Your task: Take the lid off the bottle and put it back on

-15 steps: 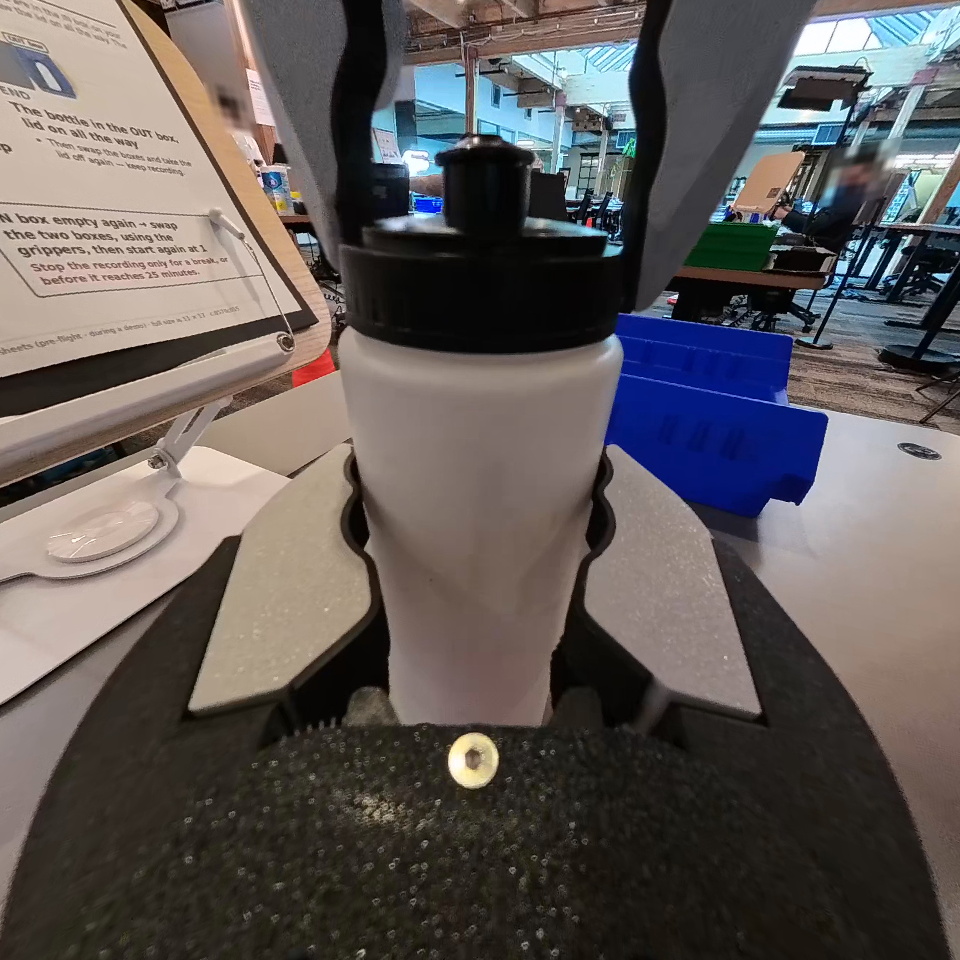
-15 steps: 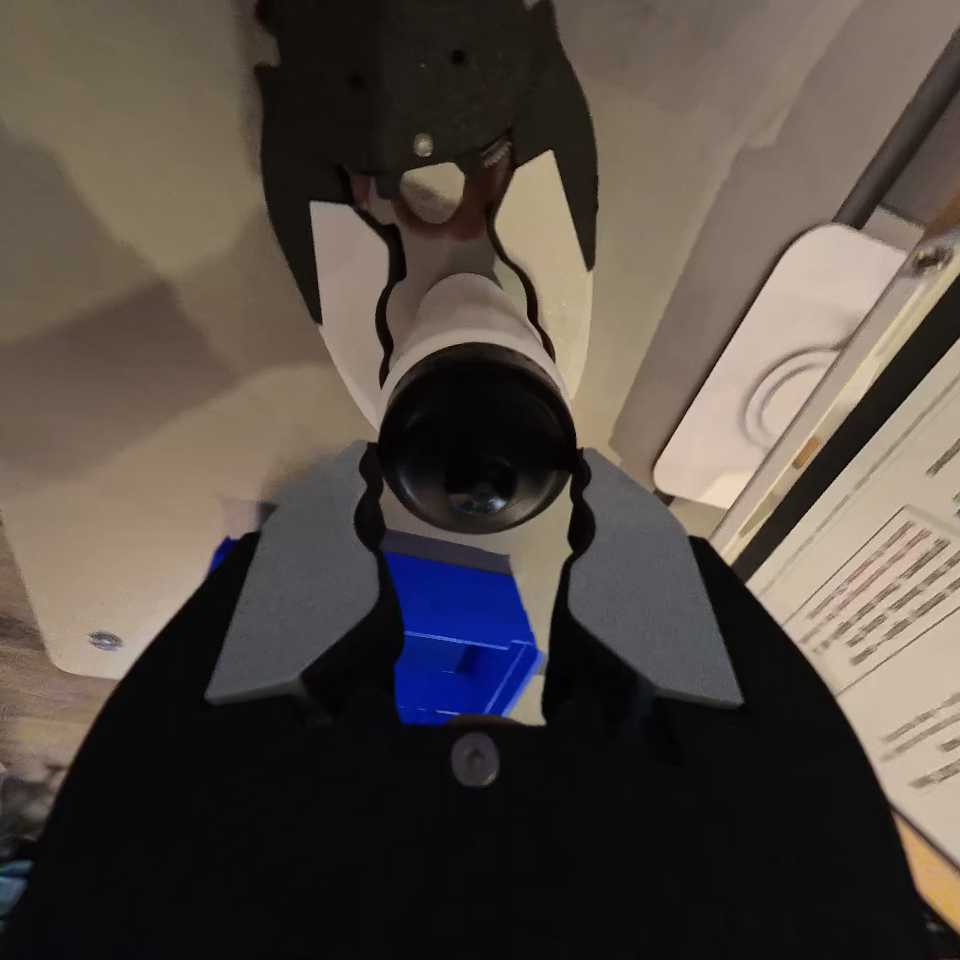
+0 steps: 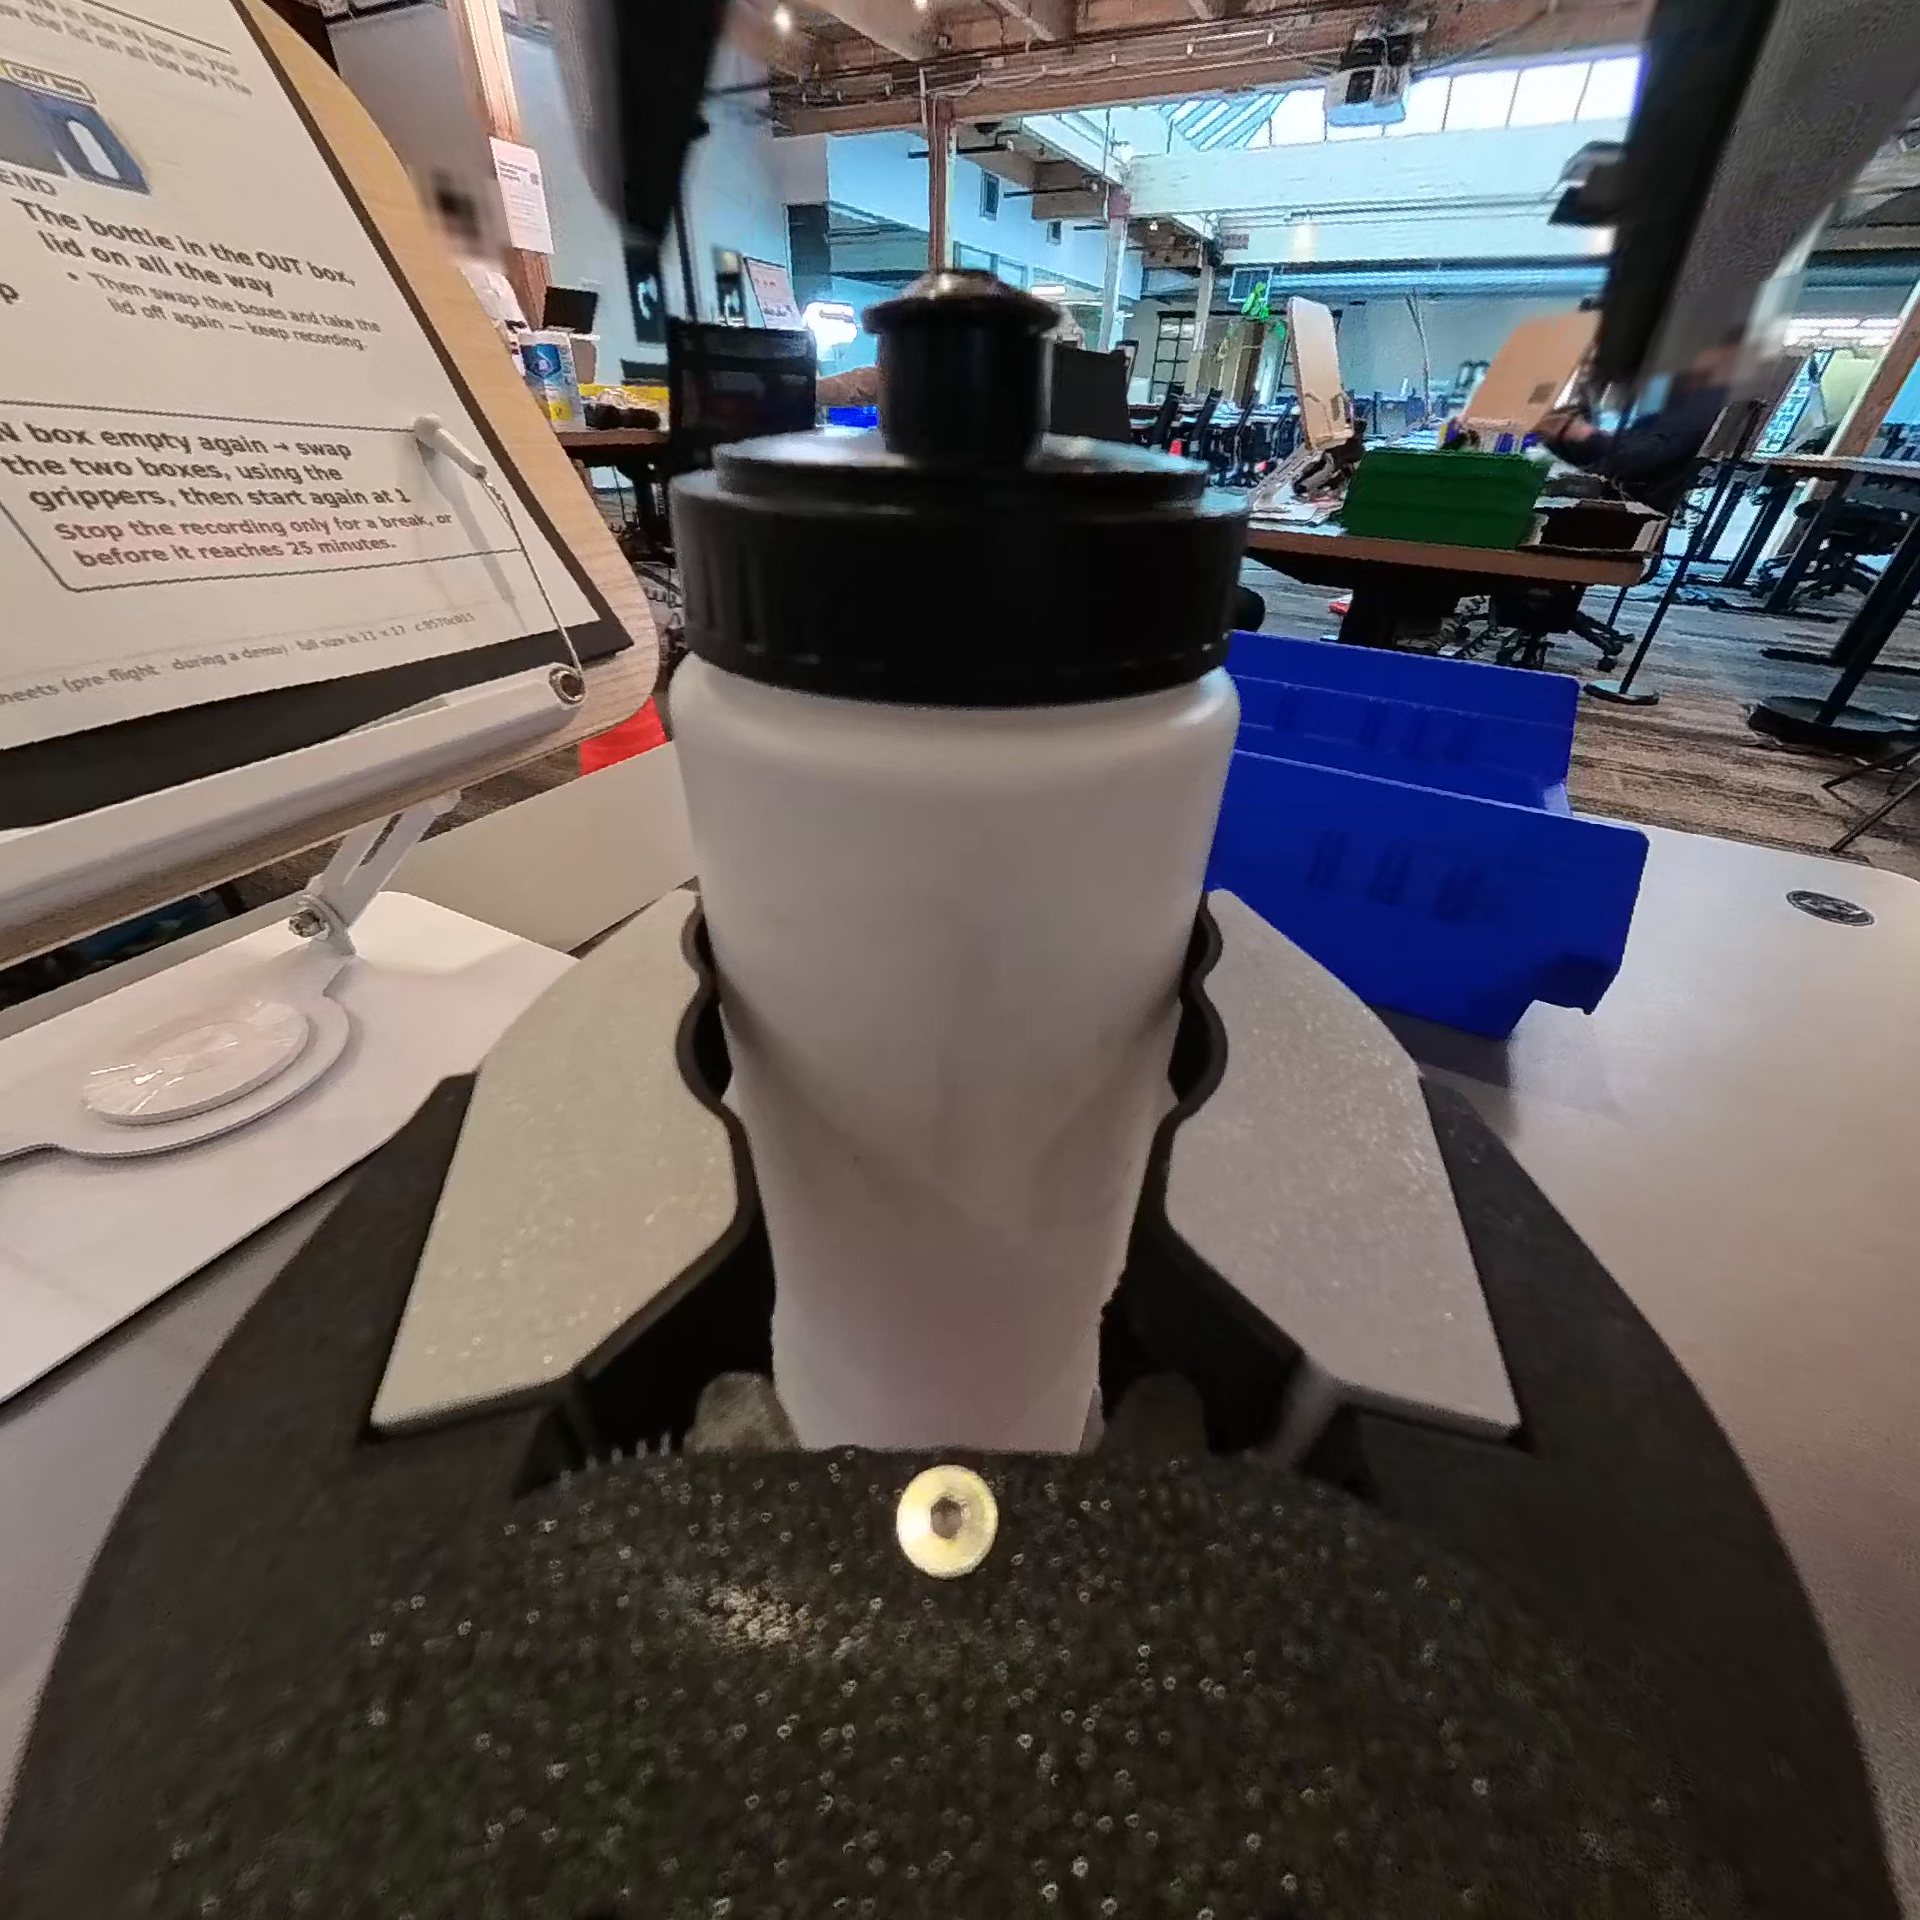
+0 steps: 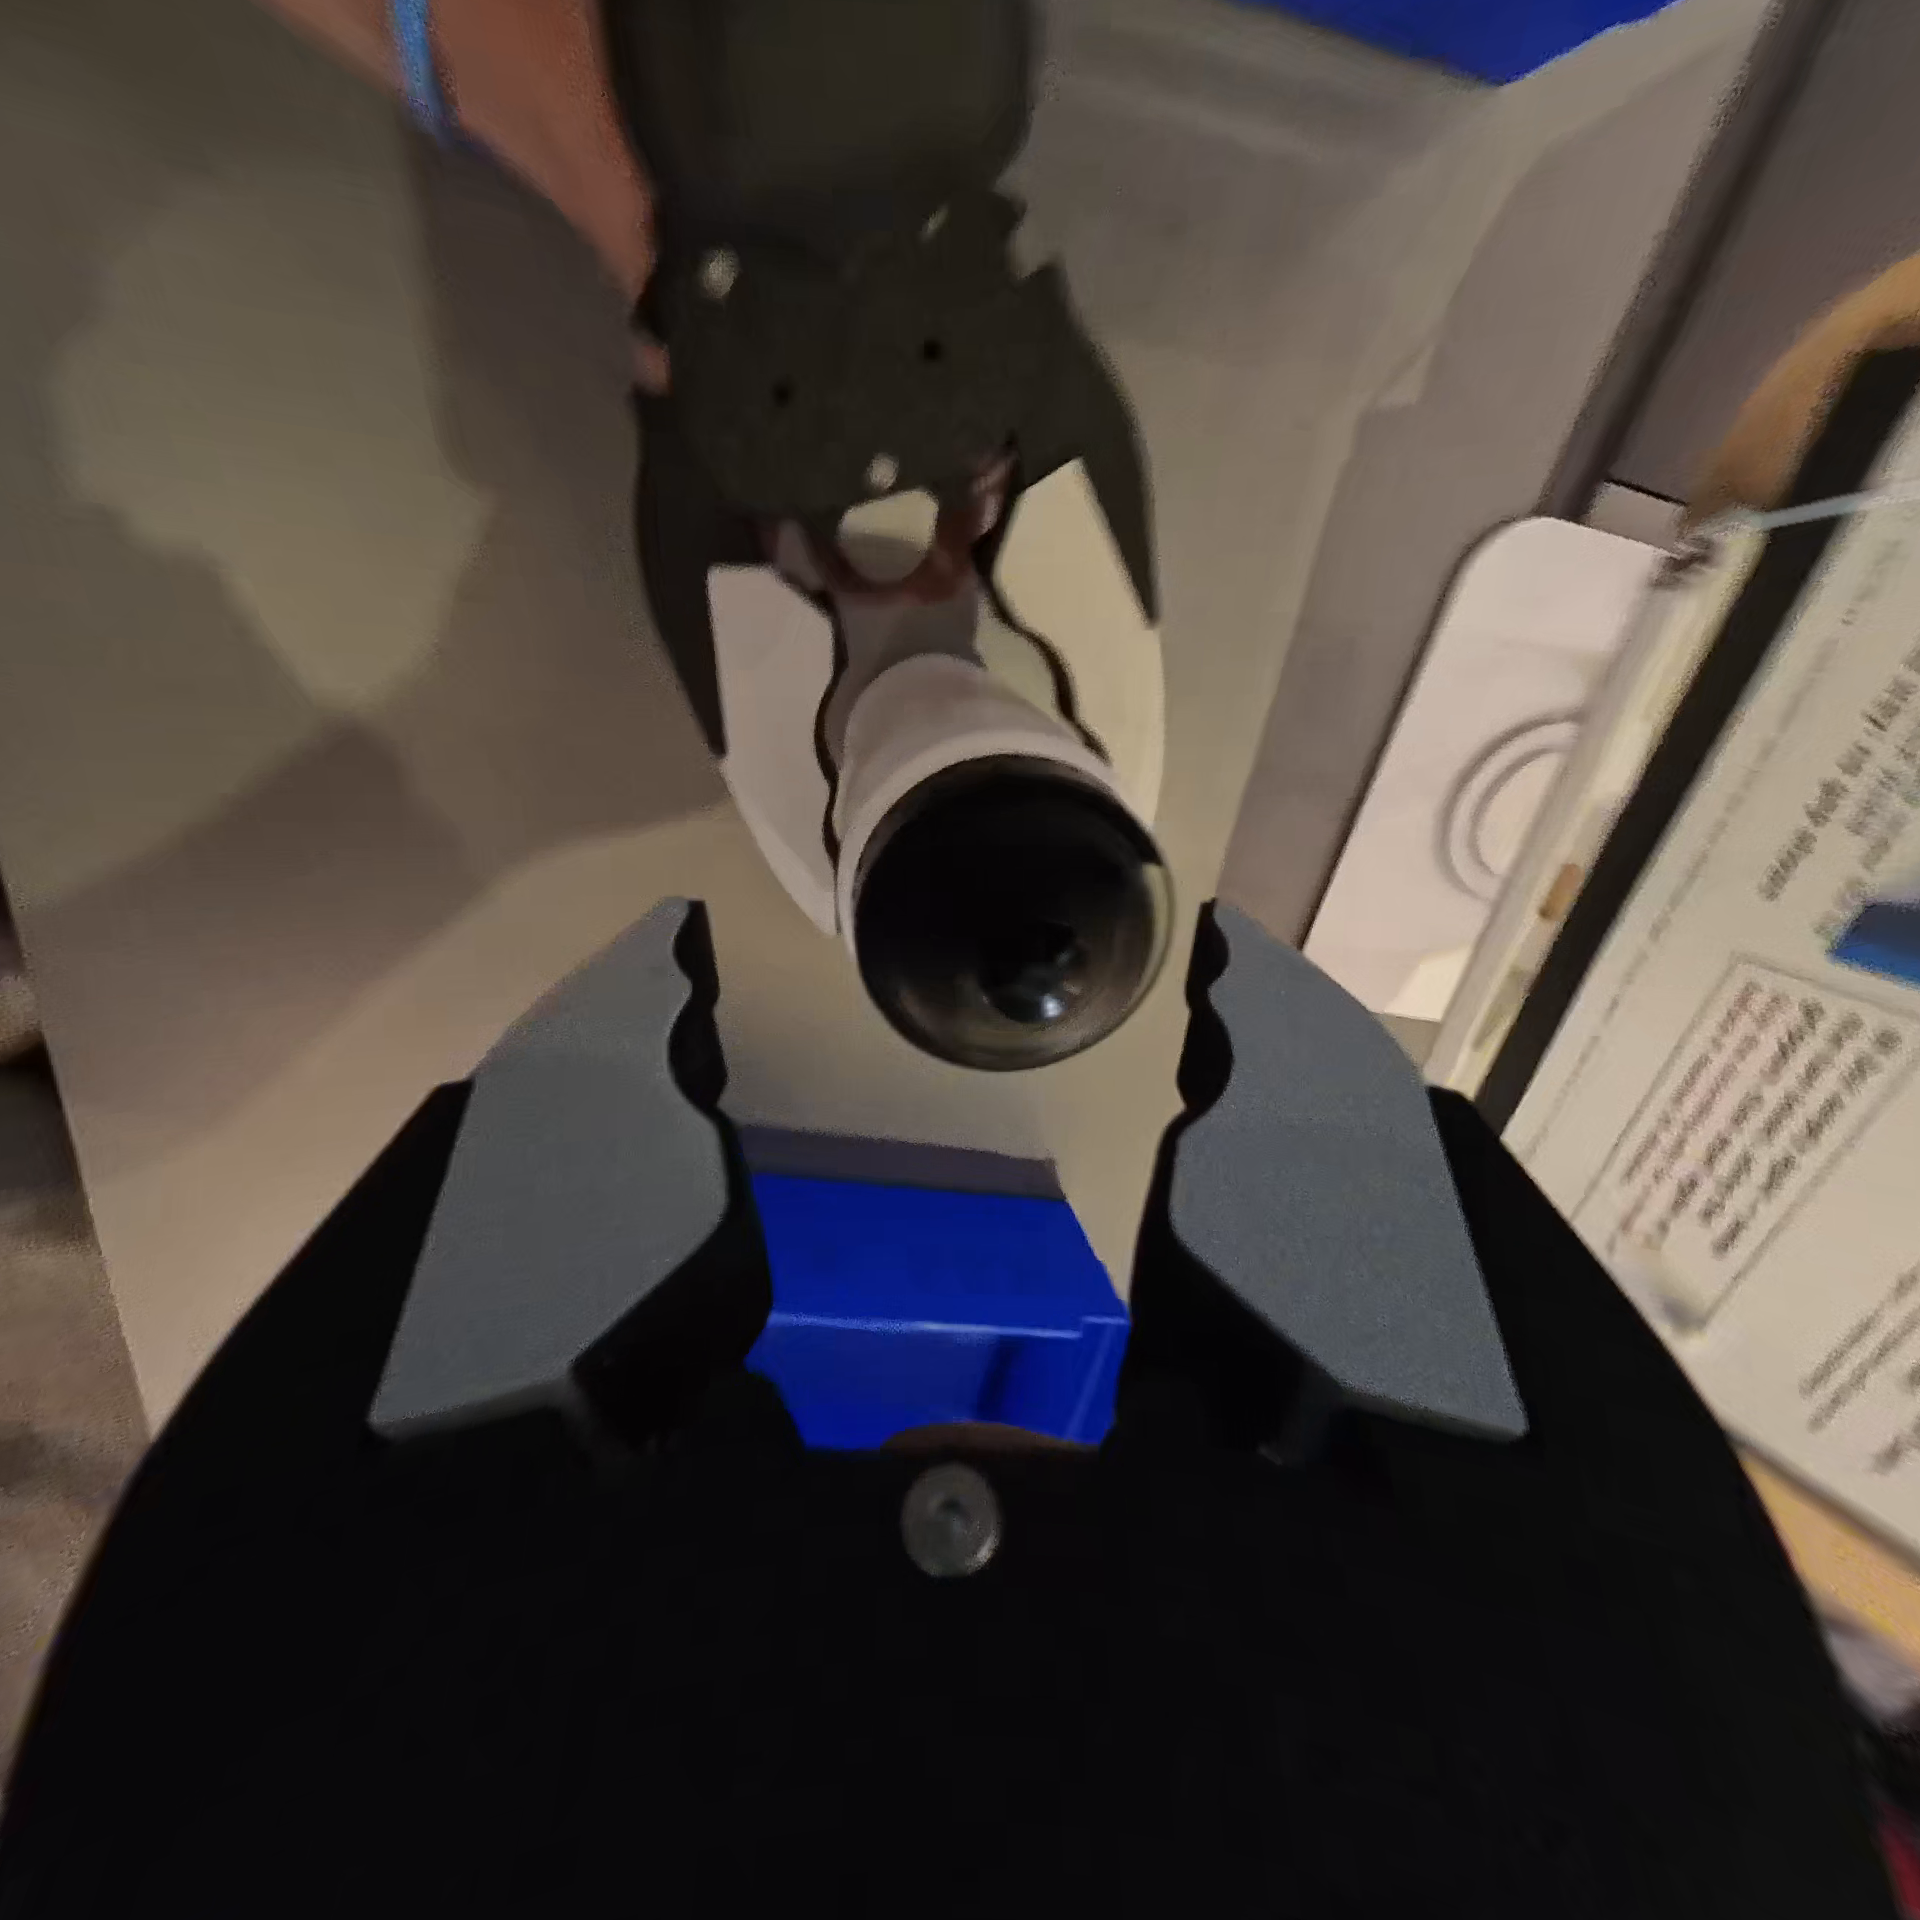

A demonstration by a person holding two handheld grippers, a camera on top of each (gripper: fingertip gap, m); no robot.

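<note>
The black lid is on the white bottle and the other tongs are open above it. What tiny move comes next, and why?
Probably lower the right tongs back around the lid and squeeze. They stand open above it with a gap on both sides, touching nothing, while the left tongs hold the bottle upright, so it looks ready for twisting. Whether the lid is already tight, I cannot tell.

The bottle (image 3: 956, 935) has a matt, smooth white plastic body, and its lid (image 3: 956, 592) is black plastic with a finely ribbed rim and a faint sheen. The left gripper (image 3: 951, 997) has speckled, grainy grey fingers (image 3: 582, 1143) on a rough black body with a shiny metal screw (image 3: 947, 1520). The bin (image 3: 1434, 883) is glossy blue plastic. The table (image 3: 1714, 1091) looks smooth and matt grey. A paper sheet (image 3: 208, 416) lies on a wood-grain board (image 3: 343, 156).
</note>
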